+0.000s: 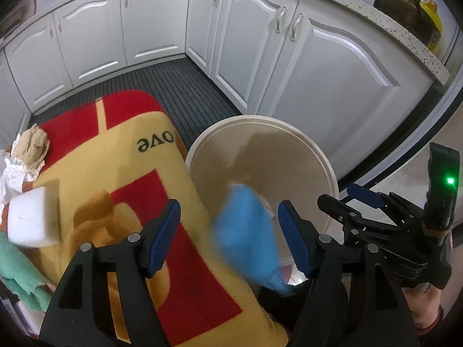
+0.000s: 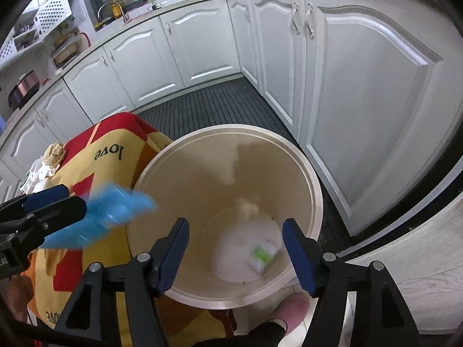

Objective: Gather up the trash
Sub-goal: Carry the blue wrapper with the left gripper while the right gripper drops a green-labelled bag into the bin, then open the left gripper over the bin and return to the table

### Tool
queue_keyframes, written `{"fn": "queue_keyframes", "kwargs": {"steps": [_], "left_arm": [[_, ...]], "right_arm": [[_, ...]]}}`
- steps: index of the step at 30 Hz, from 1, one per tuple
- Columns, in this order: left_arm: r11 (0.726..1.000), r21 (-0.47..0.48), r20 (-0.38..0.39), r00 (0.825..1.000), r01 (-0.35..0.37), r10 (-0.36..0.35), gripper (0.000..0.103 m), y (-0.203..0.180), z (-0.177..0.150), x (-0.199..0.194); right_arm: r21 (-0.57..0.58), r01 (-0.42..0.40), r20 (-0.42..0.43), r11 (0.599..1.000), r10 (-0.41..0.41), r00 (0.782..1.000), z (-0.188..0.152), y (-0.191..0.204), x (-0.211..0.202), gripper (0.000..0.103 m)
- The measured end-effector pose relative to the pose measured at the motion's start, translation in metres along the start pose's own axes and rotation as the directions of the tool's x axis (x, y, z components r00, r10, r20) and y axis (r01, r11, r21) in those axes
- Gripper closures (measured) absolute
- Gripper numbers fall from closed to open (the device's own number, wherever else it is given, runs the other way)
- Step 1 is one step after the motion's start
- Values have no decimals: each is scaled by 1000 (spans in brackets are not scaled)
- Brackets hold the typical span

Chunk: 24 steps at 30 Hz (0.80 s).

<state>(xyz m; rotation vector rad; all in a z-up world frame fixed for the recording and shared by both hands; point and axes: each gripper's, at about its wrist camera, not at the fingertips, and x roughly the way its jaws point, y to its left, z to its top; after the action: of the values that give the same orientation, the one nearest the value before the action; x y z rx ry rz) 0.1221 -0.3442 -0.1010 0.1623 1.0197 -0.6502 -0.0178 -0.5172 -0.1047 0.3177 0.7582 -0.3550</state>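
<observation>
Below your two grippers stands a round, cream-coloured plastic bucket [image 2: 312, 173], open at the top; on its bottom lie a white crumpled scrap with a green patch [image 2: 263, 256] and a small pale wad [image 2: 247, 208], both blurred. A blurred piece of bright blue thin plastic trash [image 1: 246, 231] hangs in the air over the near rim on the tabletop side, partly above the bucket's mouth. The bucket sits just beside a tabletop covered by a yellow and red cloth printed with the word "love" [image 1: 139, 179]. At that cloth's far left lie a crumpled brown paper ball [image 1: 31, 147], white crumpled paper [image 1: 11, 176] touching it, a white rectangular foam block [image 1: 31, 217] and a mint-green towel [image 1: 20, 271]. Around you are white panelled kitchen cabinets [image 2: 361, 92] under a speckled light counter [image 1: 385, 17], and a dark ribbed floor mat [image 2: 214, 107]; a pink slipper [image 2: 289, 309] shows beneath the bucket. Your left gripper [image 1: 228, 237] has its blue-padded fingers [image 1: 162, 234] apart; the blue trash appears between them, but you cannot tell from its blur whether either pad touches it. Your right gripper [image 2: 235, 253] points down into the bucket with its fingers [image 2: 298, 254] apart and nothing between them.
</observation>
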Motion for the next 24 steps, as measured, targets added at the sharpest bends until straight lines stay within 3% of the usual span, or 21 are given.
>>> {"fn": "queue_keyframes", "kwargs": {"steps": [15,24], "left_arm": [[998,-50,58,997,-40,43,34,35,-20,-48],[989,-89,108,986,-120,129,34,65,-41,-79]], "right_arm": [[-43,-43,15,998,44,999,-3,32,-12,33],[-90,-67,17,994,68,998,-5,60,-18,33]]}}
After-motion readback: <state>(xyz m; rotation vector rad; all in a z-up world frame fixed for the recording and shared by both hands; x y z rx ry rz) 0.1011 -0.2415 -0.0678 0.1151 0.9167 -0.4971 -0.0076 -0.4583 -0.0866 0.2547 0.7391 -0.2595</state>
